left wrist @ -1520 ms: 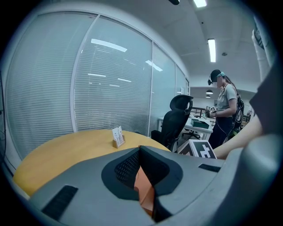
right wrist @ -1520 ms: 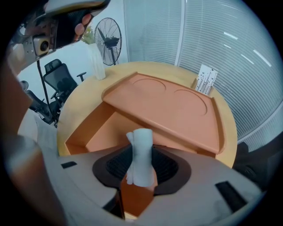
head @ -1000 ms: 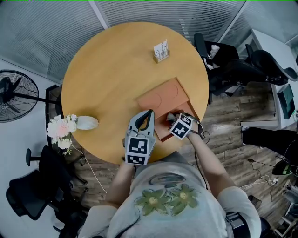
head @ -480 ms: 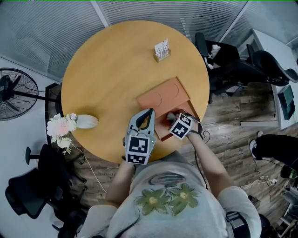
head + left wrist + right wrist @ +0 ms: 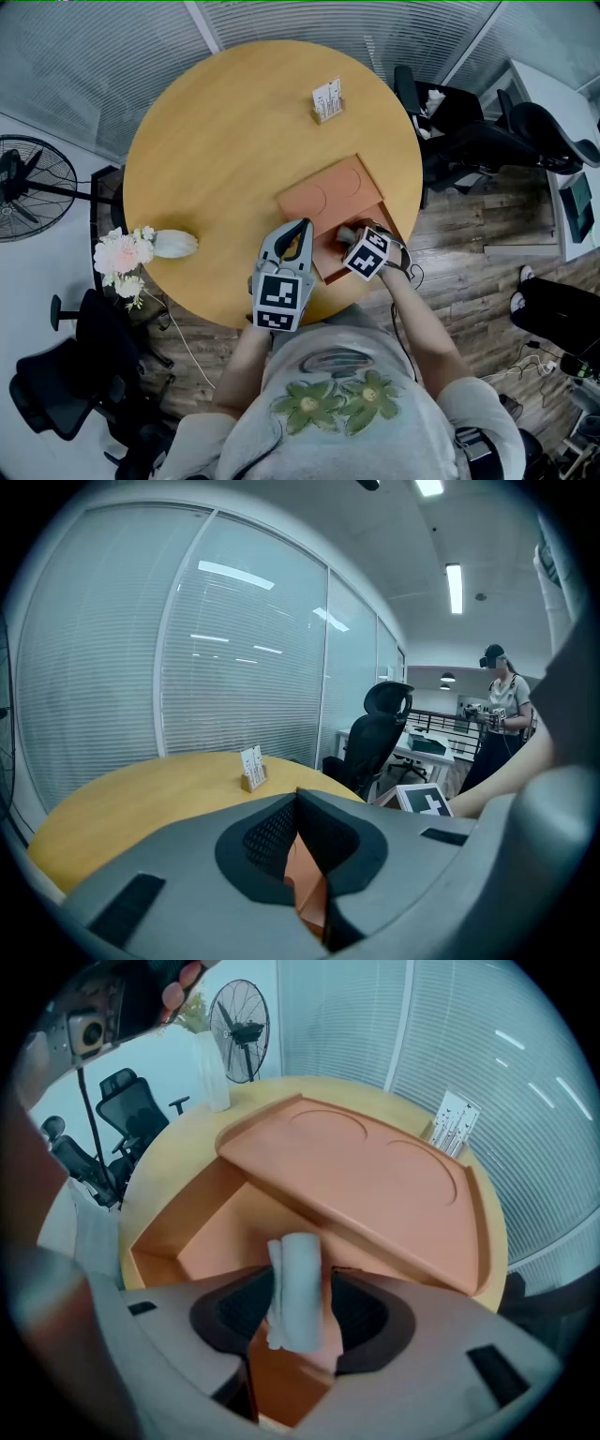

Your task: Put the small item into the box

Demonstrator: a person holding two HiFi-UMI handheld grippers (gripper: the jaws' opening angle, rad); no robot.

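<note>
table (image 5: pixel 216 141): round, pale wood, seen from above.
box (image 5: pixel 173 1241): orange, at the table's near edge, just in front of the person.
lid (image 5: pixel 375 1185): slid toward the far side, leaving the near compartment open.
roll (image 5: pixel 300 1260): small and white, upright between the right jaws, over the open compartment; whether it touches the box floor cannot be told.
right gripper (image 5: pixel 297 1288): points steeply down into the box; jaws wide and just been opening, the roll loose between them.
left gripper (image 5: pixel 300 231): just beside the right one, at the box's left side; jaws narrow, pinched on an orange edge of the box.
card stand (image 5: pixel 325 101): far side of the table, well apart from the box.
flowers (image 5: pixel 127 258): at the table's left edge.
fan (image 5: pixel 23 187): on the floor, left of the table.
</note>
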